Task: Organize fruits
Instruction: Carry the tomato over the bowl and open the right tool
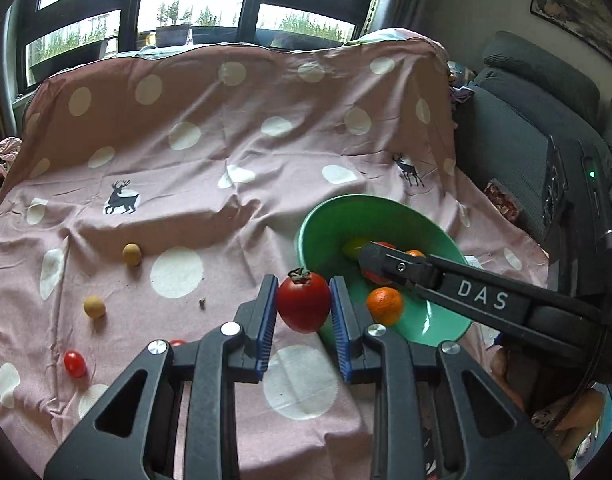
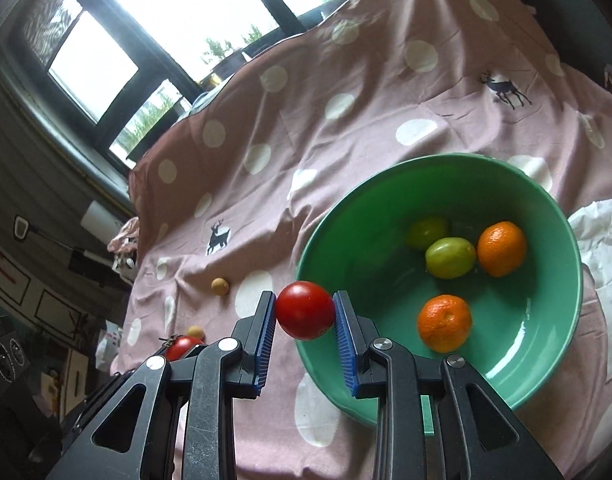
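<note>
- Because it is the biggest thing on the cloth (image 1: 234,128), the green bowl (image 2: 546,184) comes first: it looks like stiff, glossy, smooth-walled ware, likely slippery, so it is best left where it sits, near the right edge of the cloth.
- Inside the bowl lie two oranges (image 2: 444,322) with firm, pebbled peel, which should take a side squeeze well, and two smooth green fruits (image 2: 450,257) close together.
- The left gripper (image 1: 303,308) is clamped on a stemmed tomato (image 1: 304,302), its pads on the two flanks, just left of the bowl's rim.
- The right gripper (image 2: 305,312) pinches a second, smooth tomato (image 2: 305,310) the same way, beside the rim.
- Both tomatoes look light, thin-skinned and soft, so I judge a gentle hold across the widest part safest.
- Smallest, out on the cloth: two tan balls (image 1: 131,254) and a cherry tomato (image 1: 75,364), all apt to roll.
</note>
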Available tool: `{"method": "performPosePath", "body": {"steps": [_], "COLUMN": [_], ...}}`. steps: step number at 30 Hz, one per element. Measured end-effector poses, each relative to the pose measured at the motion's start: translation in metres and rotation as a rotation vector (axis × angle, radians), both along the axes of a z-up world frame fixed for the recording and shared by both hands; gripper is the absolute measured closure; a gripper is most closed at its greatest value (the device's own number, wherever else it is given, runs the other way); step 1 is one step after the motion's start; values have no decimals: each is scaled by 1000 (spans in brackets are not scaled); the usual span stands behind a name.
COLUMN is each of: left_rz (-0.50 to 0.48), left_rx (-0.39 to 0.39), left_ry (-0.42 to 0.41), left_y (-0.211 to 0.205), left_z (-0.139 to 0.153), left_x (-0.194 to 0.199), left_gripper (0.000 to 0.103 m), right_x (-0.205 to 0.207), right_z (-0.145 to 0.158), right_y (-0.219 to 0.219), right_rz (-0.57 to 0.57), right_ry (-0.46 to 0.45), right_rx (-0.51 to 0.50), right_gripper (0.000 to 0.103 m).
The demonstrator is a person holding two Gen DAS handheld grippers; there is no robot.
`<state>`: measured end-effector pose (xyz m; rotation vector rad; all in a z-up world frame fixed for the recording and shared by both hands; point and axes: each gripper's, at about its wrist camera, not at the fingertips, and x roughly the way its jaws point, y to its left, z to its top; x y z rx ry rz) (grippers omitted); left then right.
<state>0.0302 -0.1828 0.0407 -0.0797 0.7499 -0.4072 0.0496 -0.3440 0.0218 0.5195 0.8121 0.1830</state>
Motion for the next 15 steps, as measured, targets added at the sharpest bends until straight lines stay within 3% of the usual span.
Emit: {"method": "performPosePath", "body": {"steps": [9, 15], "left_rz": [-110, -143], "left_rx": [7, -2], "left_ry": [36, 74], "left_y": [-49, -68], "left_z": [-13, -25], "left_x": [17, 24], "left_gripper": [77, 80], "right_x": [-11, -12], "right_z": [-8, -16], "right_y": [-54, -69], "right_rz": [-164, -196], "right_ry": [30, 55], "right_rx": [37, 65], "right_gripper": [72, 72]}}
